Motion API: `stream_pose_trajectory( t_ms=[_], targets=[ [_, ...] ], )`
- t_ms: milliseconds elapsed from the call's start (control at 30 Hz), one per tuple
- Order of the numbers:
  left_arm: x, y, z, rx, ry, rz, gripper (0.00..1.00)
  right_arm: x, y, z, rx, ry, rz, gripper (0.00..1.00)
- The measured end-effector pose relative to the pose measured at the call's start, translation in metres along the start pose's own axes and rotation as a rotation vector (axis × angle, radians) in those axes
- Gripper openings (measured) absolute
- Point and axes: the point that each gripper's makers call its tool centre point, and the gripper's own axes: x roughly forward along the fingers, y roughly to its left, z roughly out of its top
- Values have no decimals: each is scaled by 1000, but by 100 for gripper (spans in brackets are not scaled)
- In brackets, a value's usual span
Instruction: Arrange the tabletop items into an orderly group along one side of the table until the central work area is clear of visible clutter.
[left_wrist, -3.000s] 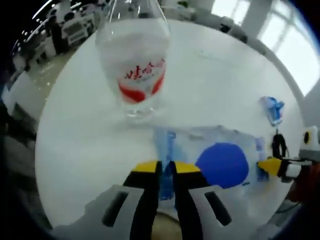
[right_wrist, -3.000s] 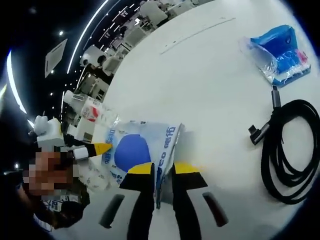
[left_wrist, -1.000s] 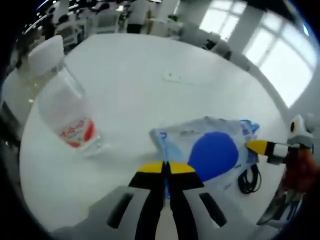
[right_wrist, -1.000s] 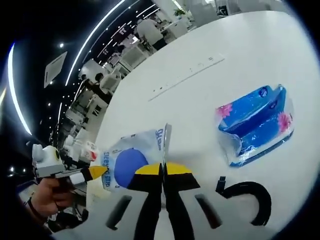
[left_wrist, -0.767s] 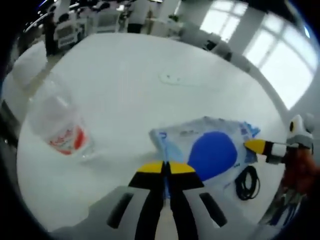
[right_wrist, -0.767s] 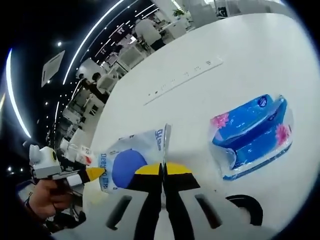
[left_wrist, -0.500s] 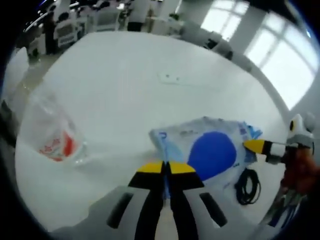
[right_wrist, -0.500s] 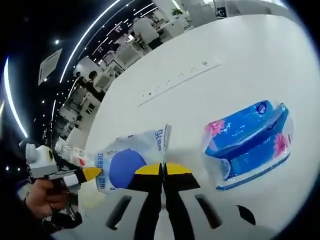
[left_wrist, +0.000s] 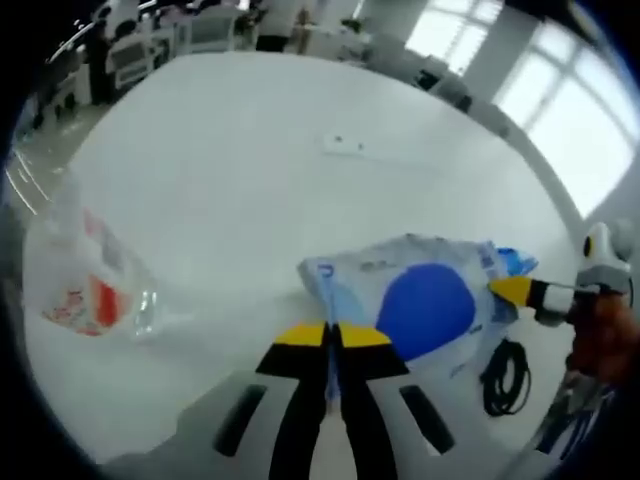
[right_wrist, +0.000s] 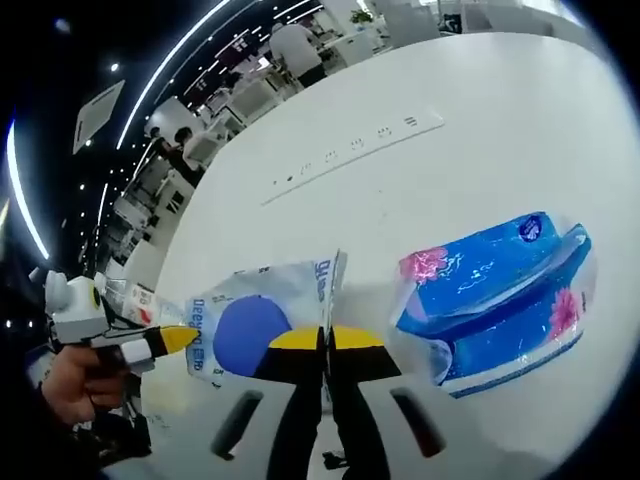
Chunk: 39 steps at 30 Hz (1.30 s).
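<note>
A white packet with a blue circle (left_wrist: 425, 300) is held off the white table (left_wrist: 250, 190) between both grippers. My left gripper (left_wrist: 331, 336) is shut on its near edge. My right gripper (left_wrist: 522, 293) comes in from the right, pinching the far edge. In the right gripper view, my right gripper (right_wrist: 325, 340) is shut on the packet (right_wrist: 250, 330), and the left gripper (right_wrist: 165, 341) grips the other side. A blue tissue pack (right_wrist: 495, 300) lies just right of the packet. A clear bottle with a red label (left_wrist: 85, 290) stands at the left.
A coiled black cable (left_wrist: 503, 366) lies on the table below the packet's right end. A socket strip (right_wrist: 350, 150) is set into the table further off. A person's hand (right_wrist: 65, 385) holds the left gripper. Office desks and chairs stand beyond the table.
Both grippers stay shut on the packet while the views shift. The bottle drifts to the left edge of the left view. The tissue pack looms larger and the cable leaves the right view.
</note>
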Motion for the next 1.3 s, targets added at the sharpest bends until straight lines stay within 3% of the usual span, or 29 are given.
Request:
stream_pose_trajectory(
  t_ms=[200, 300, 667, 933, 1067, 1300],
  targets=[
    [5, 5, -2, -3, 11, 4, 0, 5, -3, -5, -12, 19, -5, 1],
    [6, 5, -3, 3, 13, 8, 0, 7, -4, -4, 32, 14, -2, 1],
    [8, 4, -2, -7, 17, -1, 0, 11, -10, -8, 0, 32, -39, 2],
    [9, 4, -3, -20, 16, -2, 1, 9, -14, -10, 10, 42, -67, 8],
    [7, 5, -4, -13, 14, -2, 6, 3, -14, -3, 3, 21, -95, 13],
    [-2, 8, -4, -7, 10, 12, 12, -4, -9, -6, -14, 16, -106, 18]
  ],
)
